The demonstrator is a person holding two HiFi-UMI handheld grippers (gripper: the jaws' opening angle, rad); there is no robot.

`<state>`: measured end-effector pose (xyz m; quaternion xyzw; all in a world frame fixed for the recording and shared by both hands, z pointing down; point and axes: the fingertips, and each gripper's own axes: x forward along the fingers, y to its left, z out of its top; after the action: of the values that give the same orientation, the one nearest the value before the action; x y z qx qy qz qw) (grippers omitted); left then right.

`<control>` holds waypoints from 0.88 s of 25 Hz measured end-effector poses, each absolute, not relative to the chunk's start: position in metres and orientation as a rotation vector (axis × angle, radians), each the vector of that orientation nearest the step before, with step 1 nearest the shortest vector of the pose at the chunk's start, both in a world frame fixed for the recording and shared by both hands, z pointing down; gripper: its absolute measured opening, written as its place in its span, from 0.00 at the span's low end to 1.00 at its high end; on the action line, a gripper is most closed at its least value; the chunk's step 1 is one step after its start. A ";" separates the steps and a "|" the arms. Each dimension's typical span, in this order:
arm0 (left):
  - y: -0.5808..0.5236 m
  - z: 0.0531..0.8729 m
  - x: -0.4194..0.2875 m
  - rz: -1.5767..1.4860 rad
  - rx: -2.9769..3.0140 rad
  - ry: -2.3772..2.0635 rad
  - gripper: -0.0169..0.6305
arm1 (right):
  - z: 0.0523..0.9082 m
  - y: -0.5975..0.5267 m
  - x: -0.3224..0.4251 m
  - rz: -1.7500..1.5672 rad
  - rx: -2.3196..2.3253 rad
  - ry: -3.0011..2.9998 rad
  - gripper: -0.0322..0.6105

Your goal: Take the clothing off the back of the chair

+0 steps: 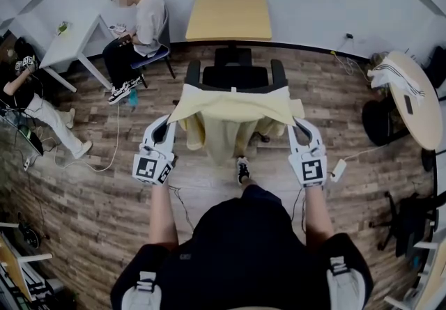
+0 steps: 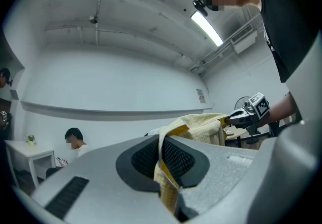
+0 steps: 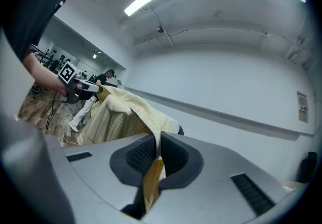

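Observation:
A pale yellow garment (image 1: 230,110) hangs stretched between my two grippers, in front of the black office chair (image 1: 235,73) and lifted off its back. My left gripper (image 1: 169,122) is shut on the garment's left shoulder edge, and the yellow cloth (image 2: 168,167) is pinched between its dark pads. Holding the other shoulder, my right gripper (image 1: 296,122) is also shut, with the cloth (image 3: 151,175) clamped in its jaws. From each gripper view the fabric runs across to the other gripper (image 2: 250,113) (image 3: 80,85). The garment's lower part droops toward the floor.
A wooden table (image 1: 228,16) stands behind the chair. A seated person (image 1: 136,30) is at the back left beside a white table (image 1: 73,40); another person (image 1: 28,103) sits at the far left. A round table (image 1: 411,96) is at the right. Cables and a power strip (image 1: 338,169) lie on the wooden floor.

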<state>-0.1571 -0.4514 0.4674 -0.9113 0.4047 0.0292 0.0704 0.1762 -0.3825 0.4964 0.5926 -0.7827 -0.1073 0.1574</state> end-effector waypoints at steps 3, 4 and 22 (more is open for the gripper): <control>-0.449 0.467 -0.158 0.097 -2.751 1.216 0.03 | 0.497 -0.379 0.176 -0.315 1.684 -2.231 0.05; -0.448 0.466 -0.159 0.103 -2.753 1.216 0.03 | 0.497 -0.378 0.177 -0.322 1.681 -2.224 0.05; -0.411 0.468 -0.173 0.207 -2.820 1.222 0.03 | 0.497 -0.340 0.191 -0.370 1.693 -2.125 0.05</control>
<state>-0.1731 -0.4112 0.4680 -0.9151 0.3965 0.0671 0.0308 0.1912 -0.3396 0.4971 0.6051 -0.7596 -0.1323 0.1985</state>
